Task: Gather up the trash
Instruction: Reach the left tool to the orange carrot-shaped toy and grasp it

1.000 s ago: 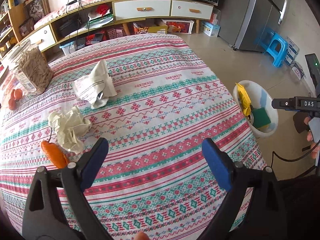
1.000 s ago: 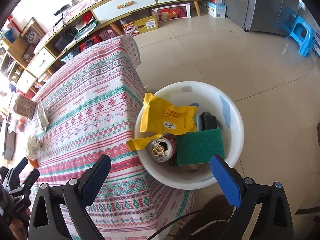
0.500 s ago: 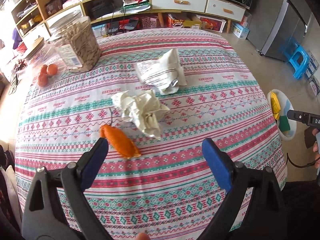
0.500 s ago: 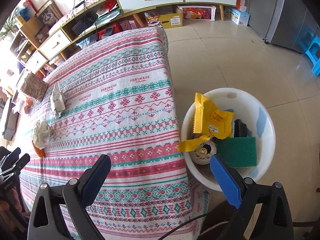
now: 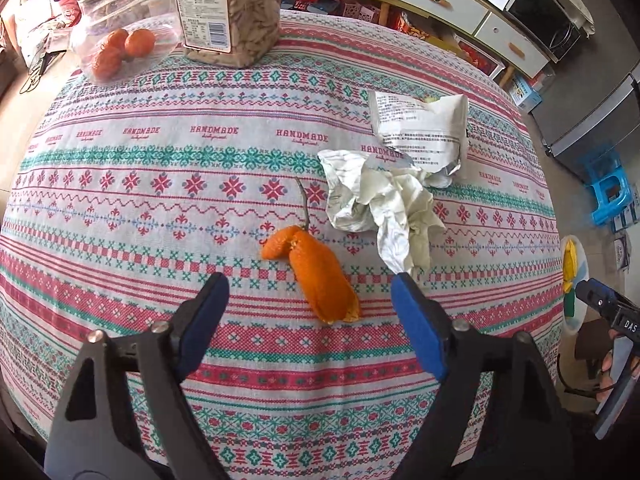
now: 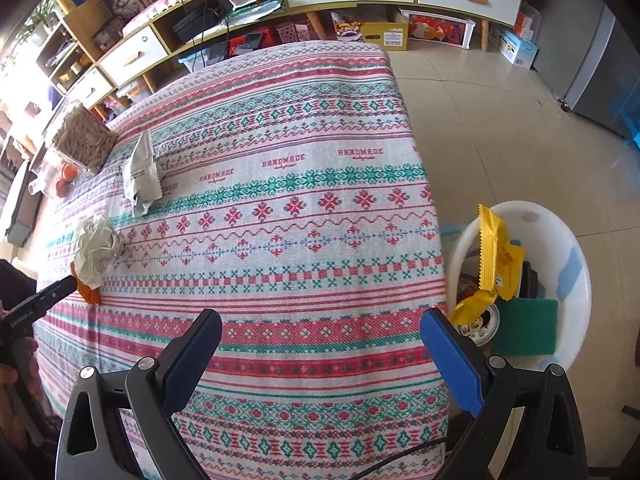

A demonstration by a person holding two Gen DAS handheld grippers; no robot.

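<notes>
Left wrist view, left to right: clear plastic bag of small oranges is sitting at the far left of the table, just beside a clear plastic jar of pale seeds. Both are resting on the woven tablecloth with red, teal and white bands and "HANDMADE" lettering, which is covering the whole table. Near centre, a long curl of orange peel is lying flat on the cloth, a thin dry stem just beyond it. The left gripper is pointing steeply down over the peel; its blue-padded jaws are closing, the peel's near end is lying between them, pads not yet pressing on it. Right of the peel, a crumpled off-white paper wad is touching a torn white printed wrapper. Behind the table, a low wooden cabinet with white drawers is running along the wall. Far right, a blue plastic stool is standing on the floor.

Right wrist view: the cloth is hanging over the table's right edge. The right gripper is hovering over the cloth's near edge, jaws spread wide, nothing between them. Right of the table, on the beige tiled floor, a white round plastic basin is holding a yellow snack wrapper, a green scouring pad and a crushed drink can. A grey refrigerator is standing at far right.
</notes>
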